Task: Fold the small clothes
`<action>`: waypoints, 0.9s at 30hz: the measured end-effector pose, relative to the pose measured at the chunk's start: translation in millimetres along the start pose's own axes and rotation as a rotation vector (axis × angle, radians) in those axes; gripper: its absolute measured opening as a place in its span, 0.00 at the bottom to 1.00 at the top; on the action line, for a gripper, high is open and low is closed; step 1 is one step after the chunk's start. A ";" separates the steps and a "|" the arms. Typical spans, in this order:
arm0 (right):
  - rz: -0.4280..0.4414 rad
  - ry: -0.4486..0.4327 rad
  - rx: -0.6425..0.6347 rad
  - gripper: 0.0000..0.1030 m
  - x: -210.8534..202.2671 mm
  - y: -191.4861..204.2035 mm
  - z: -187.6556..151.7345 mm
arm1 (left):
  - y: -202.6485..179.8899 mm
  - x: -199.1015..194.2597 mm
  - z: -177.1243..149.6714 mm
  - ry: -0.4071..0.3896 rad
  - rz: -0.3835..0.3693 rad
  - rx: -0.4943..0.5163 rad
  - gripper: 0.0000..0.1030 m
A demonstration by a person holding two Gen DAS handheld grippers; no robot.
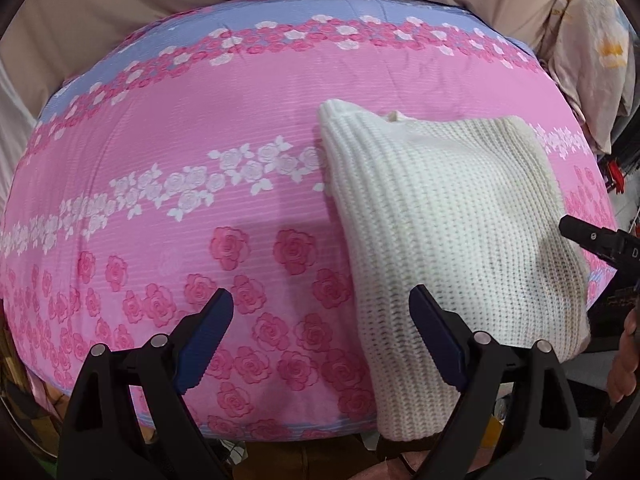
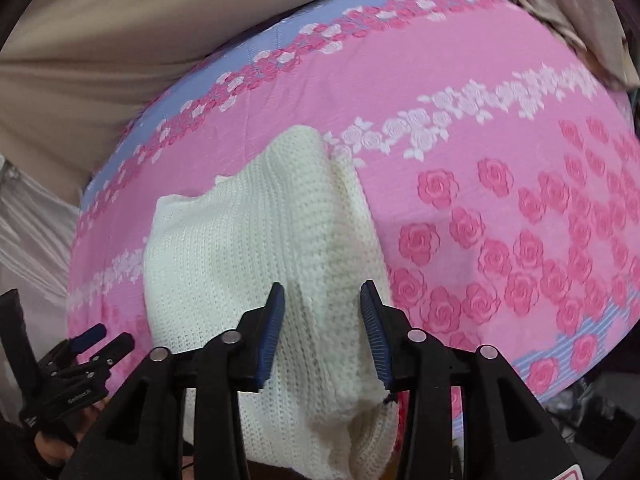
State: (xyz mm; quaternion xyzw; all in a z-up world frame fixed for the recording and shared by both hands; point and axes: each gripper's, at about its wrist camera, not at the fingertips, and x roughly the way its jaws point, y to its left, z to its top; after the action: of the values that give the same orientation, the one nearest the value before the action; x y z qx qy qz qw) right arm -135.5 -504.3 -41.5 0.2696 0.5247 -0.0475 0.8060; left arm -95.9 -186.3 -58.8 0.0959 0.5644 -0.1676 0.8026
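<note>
Folded cream knit sweater [image 1: 440, 216], chunky ribbed, on pink rose-print bedspread [image 1: 160, 120]. Left gripper [image 1: 320, 320] spread wide, empty. Right gripper [image 2: 322, 308] likewise parted, holding nothing.

Pink rose-print bedspread [image 1: 160, 128]; beige sheet [image 1: 120, 4] behind.

The pink rose-print bed cover [image 1: 168, 128] lies flat and bare over its whole left and far stretch, so a gripper can sweep there freely. The white knit garment [image 1: 432, 216] takes up the near right part, hanging over the front edge. Beige bedding [image 1: 120, 0] banks up along the far side, and a floral pillow [image 1: 592, 52] crowds the far right corner.
</note>
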 end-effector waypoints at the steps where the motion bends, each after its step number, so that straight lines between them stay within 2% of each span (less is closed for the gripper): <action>1: 0.009 0.006 -0.010 0.55 4.5 -0.3 -0.4 | -4.1 3.5 1.3 0.009 -0.006 0.004 0.85; 2: 0.002 0.013 -0.030 0.55 9.0 1.0 -0.3 | -8.3 6.9 2.6 0.017 -0.014 0.008 0.85; 3: -0.014 0.021 -0.046 0.45 11.9 6.3 0.4 | -11.4 9.1 3.6 0.023 -0.021 0.009 0.85; 4: -0.016 0.024 -0.065 0.31 12.6 10.2 2.4 | -15.3 11.3 4.5 0.028 -0.027 0.011 0.85; 5: 0.018 0.012 -0.071 0.15 6.5 13.9 4.3 | -19.1 12.5 5.1 0.031 -0.030 0.016 0.85; 7: 0.076 -0.071 -0.054 0.14 -22.4 19.0 4.8 | -24.8 13.2 5.6 0.026 -0.027 0.030 0.85; 9: 0.069 -0.118 -0.052 0.13 -39.4 16.0 6.6 | -27.8 16.4 5.1 0.024 -0.016 0.040 0.85; 11: 0.034 -0.072 -0.053 0.14 -22.6 3.5 4.8 | -29.4 26.0 4.0 0.036 -0.014 0.039 0.87; 13: -0.040 0.040 -0.045 0.15 18.7 -15.8 -2.4 | -30.6 34.0 3.4 0.045 -0.026 0.037 0.88; 14: -0.030 0.044 -0.008 0.21 26.7 -25.4 -5.8 | -31.0 35.6 3.5 0.048 -0.027 0.036 0.88; 16: 0.015 0.008 0.047 0.22 5.5 -24.9 -4.2 | -32.1 32.8 4.1 0.042 -0.018 0.038 0.88; 19: 0.028 -0.102 -0.002 0.26 -36.9 -3.2 -2.8 | -33.1 30.5 3.1 0.027 -0.009 0.050 0.88; 23: 0.003 -0.070 -0.070 0.28 -22.5 13.8 0.9 | -33.2 30.0 4.8 0.038 -0.015 0.043 0.88; 26: 0.072 -0.045 -0.054 0.21 -9.2 22.7 4.4 | -34.8 26.1 6.3 0.030 -0.006 0.058 0.88; 27: 0.076 -0.048 -0.088 0.21 -8.3 33.0 10.6 | -35.0 27.0 6.0 0.029 -0.003 0.063 0.88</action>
State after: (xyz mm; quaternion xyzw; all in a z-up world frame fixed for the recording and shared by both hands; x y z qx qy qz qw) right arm -118.6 -483.1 -18.4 0.2525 0.4960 0.0000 0.8308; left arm -95.5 -225.1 -80.9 0.1224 0.5707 -0.1851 0.7906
